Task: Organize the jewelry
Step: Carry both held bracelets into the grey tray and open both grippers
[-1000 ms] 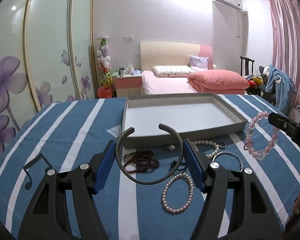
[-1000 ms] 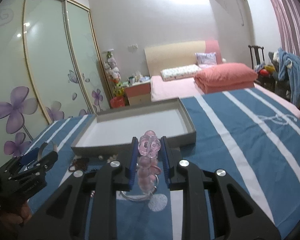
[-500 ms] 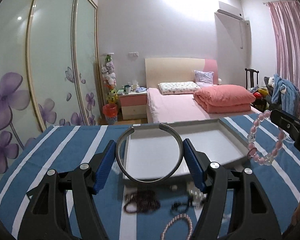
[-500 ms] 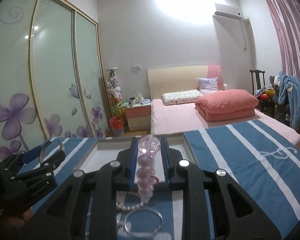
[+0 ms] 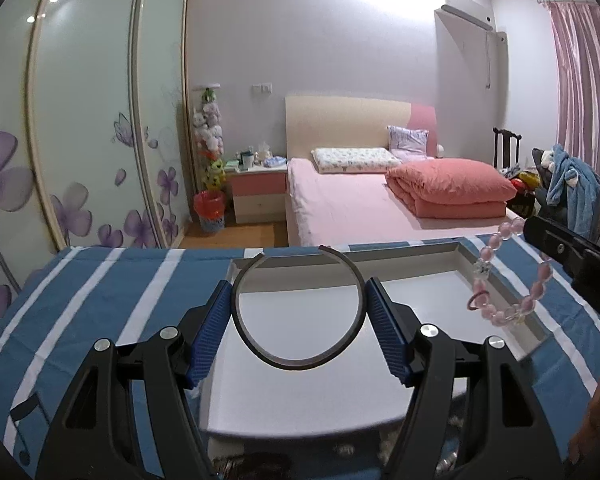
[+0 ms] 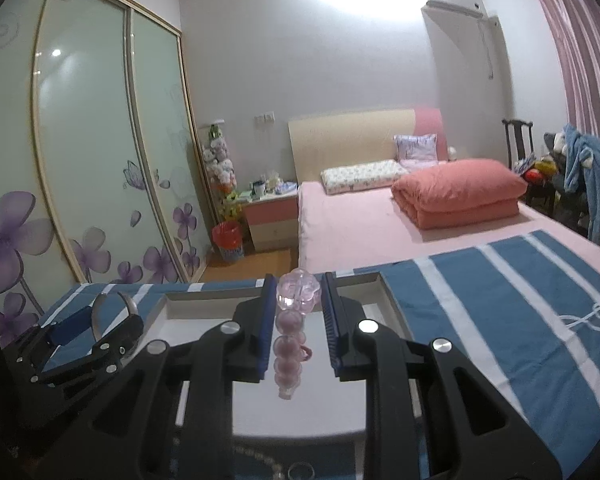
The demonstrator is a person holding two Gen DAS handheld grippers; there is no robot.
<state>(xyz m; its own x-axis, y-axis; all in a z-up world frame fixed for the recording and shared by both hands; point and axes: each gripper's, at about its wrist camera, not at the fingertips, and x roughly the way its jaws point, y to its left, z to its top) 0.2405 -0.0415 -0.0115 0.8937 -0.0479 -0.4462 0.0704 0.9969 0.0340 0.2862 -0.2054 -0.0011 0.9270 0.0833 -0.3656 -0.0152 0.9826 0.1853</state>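
Observation:
My left gripper (image 5: 299, 304) is shut on a dark open cuff bangle (image 5: 298, 362), held above the near part of the shallow grey tray (image 5: 540, 332). My right gripper (image 6: 297, 312) is shut on a pink bead bracelet (image 6: 289, 332) that hangs between its pads over the tray (image 6: 392, 304). The bracelet (image 5: 508, 284) and the right gripper also show at the right of the left wrist view, above the tray's right rim. The left gripper (image 6: 96, 324) with the bangle shows at the left of the right wrist view.
The tray lies on a blue and white striped cloth (image 5: 100, 304). Other jewelry, partly hidden, lies on the cloth in front of the tray (image 5: 448, 460). A pink bed (image 5: 360, 208) and a flowered wardrobe (image 5: 80, 140) stand beyond the table.
Both grippers have moved forward and up from the loose jewelry to above the tray, each still holding its piece. The jewelry on the cloth has dropped to the bottom edge of the views.

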